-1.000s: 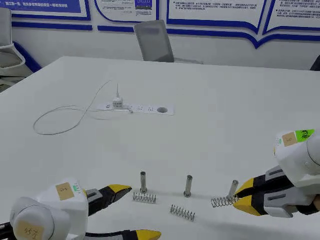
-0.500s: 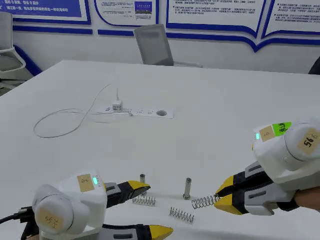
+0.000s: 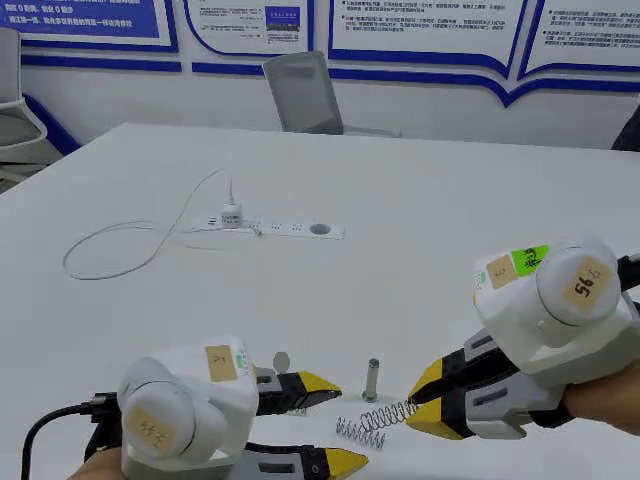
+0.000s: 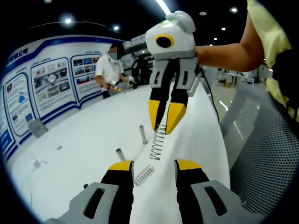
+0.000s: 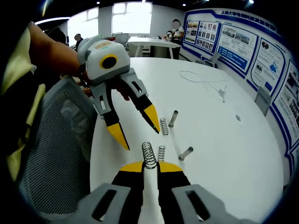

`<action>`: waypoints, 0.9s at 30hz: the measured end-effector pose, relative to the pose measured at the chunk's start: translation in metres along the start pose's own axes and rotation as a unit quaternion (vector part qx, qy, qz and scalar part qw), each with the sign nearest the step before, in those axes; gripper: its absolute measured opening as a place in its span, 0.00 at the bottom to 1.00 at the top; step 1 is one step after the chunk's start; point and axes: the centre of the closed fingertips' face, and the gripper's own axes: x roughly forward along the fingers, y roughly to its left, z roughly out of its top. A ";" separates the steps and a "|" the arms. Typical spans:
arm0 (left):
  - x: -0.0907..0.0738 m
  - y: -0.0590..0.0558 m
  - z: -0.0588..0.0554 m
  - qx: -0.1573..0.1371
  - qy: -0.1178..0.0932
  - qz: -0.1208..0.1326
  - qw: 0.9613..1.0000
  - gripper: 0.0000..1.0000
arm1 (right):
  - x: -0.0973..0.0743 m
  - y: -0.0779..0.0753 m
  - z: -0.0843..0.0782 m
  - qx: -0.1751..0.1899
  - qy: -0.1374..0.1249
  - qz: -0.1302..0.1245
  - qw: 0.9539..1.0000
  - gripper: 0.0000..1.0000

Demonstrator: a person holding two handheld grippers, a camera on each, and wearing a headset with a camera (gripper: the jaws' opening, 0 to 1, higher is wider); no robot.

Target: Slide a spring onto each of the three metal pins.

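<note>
Right jaws around one spring (image 5: 149, 154).

- Three springs: held spring (image 5: 149, 156) at 6 o'clock in the right gripper view, second spring (image 5: 161, 152) beside it, third spring (image 5: 164, 126) at centre.
- Two pins visible: near pin (image 5: 185, 153), far pin (image 5: 173, 118).
- Two grippers: left gripper (image 3: 345, 422), right gripper (image 3: 410, 405).
- One power strip (image 3: 280, 228).

Spring (image 3: 388, 414) tilted, one end raised; second spring (image 3: 347, 432) flat near upright pin (image 3: 372, 379).
</note>
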 end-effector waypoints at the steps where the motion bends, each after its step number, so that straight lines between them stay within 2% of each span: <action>1: 0.001 0.000 0.000 0.002 0.001 -0.001 1.000 0.34 | 0.000 0.001 0.001 -0.002 0.000 0.001 1.000 0.11; 11: 0.002 -0.003 0.001 0.015 0.004 -0.004 1.000 0.25 | 0.005 0.008 0.007 -0.015 0.007 0.013 1.000 0.11; 19: 0.003 -0.005 0.002 0.017 0.001 -0.006 1.000 0.13 | 0.004 0.012 0.014 -0.022 0.004 0.015 1.000 0.11; 27: 0.003 -0.007 0.001 0.016 0.003 -0.008 1.000 0.12 | 0.003 0.014 0.022 -0.025 -0.007 0.014 1.000 0.11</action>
